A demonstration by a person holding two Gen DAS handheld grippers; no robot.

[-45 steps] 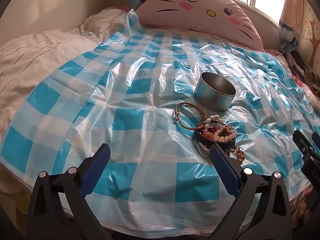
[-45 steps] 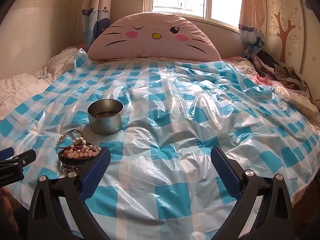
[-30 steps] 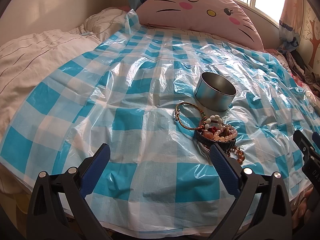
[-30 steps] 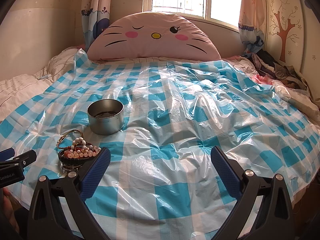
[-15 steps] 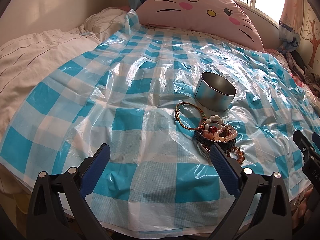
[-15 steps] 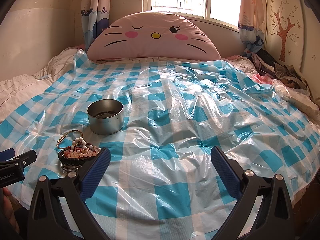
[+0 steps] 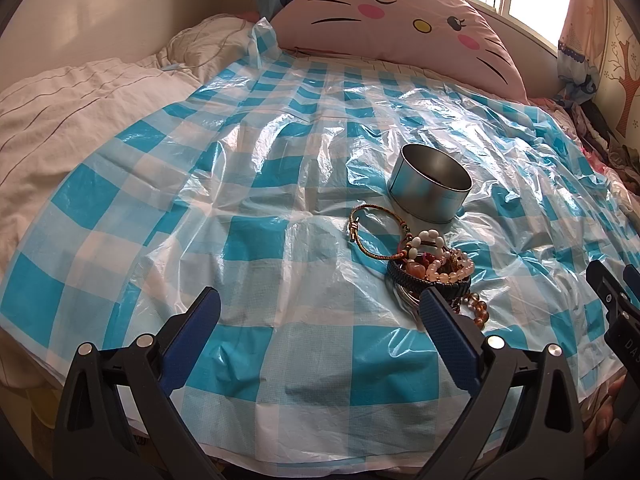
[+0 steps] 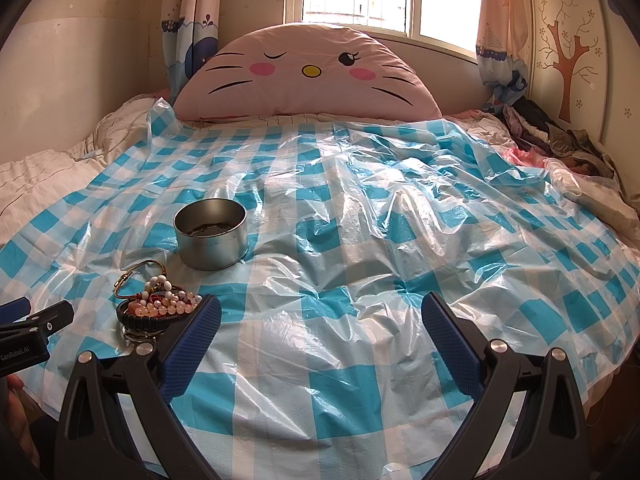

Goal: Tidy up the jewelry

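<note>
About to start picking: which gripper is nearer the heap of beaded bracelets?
Hard to call. The left gripper has the heap of beaded bracelets at its right fingertip; the right gripper has it at its left fingertip.

White lettering "GenRobot.AI" reads along the black body of the left gripper (image 8: 38, 314), seen at the edge of the right wrist view. On the right gripper (image 7: 616, 292), poking into the left wrist view, only the letters "DA" show before the frame cuts the rest off. No other text is legible.
</note>
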